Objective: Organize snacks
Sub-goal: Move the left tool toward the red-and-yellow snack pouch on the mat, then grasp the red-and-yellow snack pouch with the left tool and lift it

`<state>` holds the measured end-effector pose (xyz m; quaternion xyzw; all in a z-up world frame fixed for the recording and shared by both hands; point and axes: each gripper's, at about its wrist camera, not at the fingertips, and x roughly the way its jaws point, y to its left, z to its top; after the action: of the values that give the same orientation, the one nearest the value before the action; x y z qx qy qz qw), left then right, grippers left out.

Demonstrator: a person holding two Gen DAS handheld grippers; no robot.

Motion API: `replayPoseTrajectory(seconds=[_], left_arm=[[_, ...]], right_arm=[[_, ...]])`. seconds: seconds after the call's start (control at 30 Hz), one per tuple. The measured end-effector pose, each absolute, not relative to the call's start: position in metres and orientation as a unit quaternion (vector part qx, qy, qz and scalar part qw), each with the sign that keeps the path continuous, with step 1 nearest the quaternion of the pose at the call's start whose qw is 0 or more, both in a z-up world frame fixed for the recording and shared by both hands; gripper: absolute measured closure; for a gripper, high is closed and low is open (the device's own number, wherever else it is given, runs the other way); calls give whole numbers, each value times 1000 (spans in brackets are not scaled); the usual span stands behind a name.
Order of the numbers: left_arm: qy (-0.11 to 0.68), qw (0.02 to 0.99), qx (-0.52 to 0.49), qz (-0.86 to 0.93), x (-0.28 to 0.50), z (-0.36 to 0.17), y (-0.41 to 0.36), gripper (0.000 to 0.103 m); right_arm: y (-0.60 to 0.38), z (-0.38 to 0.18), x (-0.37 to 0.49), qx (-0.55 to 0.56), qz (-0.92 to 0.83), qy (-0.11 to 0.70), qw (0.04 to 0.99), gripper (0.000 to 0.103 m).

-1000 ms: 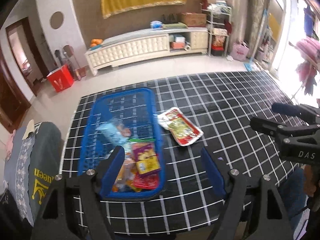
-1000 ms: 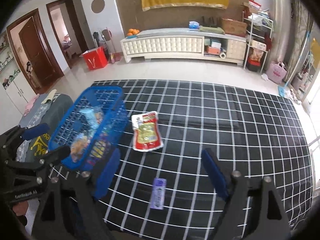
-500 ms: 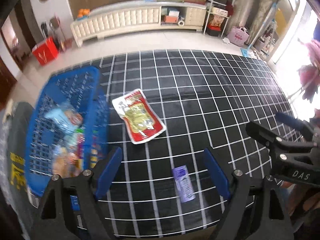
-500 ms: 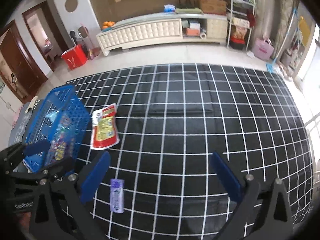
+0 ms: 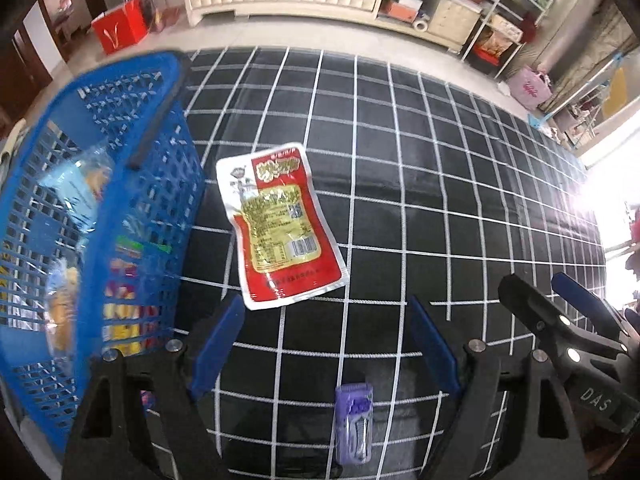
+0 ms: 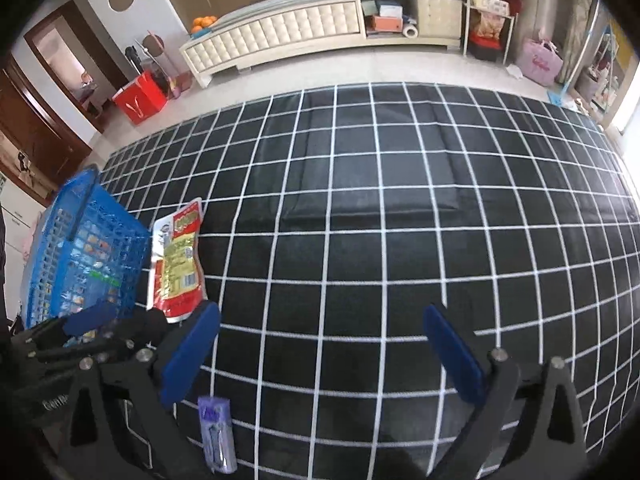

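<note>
A blue mesh basket (image 5: 152, 168) (image 6: 86, 248) holding several snack packs stands at the table's left. Beside it on the black grid cloth lies a red and white snack pouch (image 5: 280, 224) (image 6: 178, 264). A small purple packet (image 5: 354, 420) (image 6: 218, 436) lies near the front edge. My left gripper (image 5: 324, 340) is open, hovering just short of the pouch and above the purple packet. My right gripper (image 6: 320, 356) is open over bare cloth, with the purple packet by its left finger. Neither holds anything.
The black grid tablecloth (image 6: 380, 216) stretches wide to the right. My right gripper's body (image 5: 568, 344) shows at the right of the left wrist view. Beyond the table are a cream cabinet (image 6: 296, 32), a red bin (image 6: 138, 98) and a pink bag (image 6: 542, 62).
My left gripper has swung right, from over the basket to in front of the pouch and the purple packet. My right gripper has drifted right too. Both stay open.
</note>
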<state>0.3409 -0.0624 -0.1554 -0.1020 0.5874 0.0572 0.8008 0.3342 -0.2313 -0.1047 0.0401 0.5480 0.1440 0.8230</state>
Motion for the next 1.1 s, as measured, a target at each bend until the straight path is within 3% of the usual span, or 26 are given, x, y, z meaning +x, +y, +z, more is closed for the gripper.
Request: replayPoseTrajectory(seconds=[0.83,1.1], left_arm=[[625,764,-130,89,411,-225,-29,21],[602,781,-153,66,412,-212,-22,21]], right_arm=[[-223,-142,369,49,147,564,811,1],[-219,-144,372,50,147,565,811,1]])
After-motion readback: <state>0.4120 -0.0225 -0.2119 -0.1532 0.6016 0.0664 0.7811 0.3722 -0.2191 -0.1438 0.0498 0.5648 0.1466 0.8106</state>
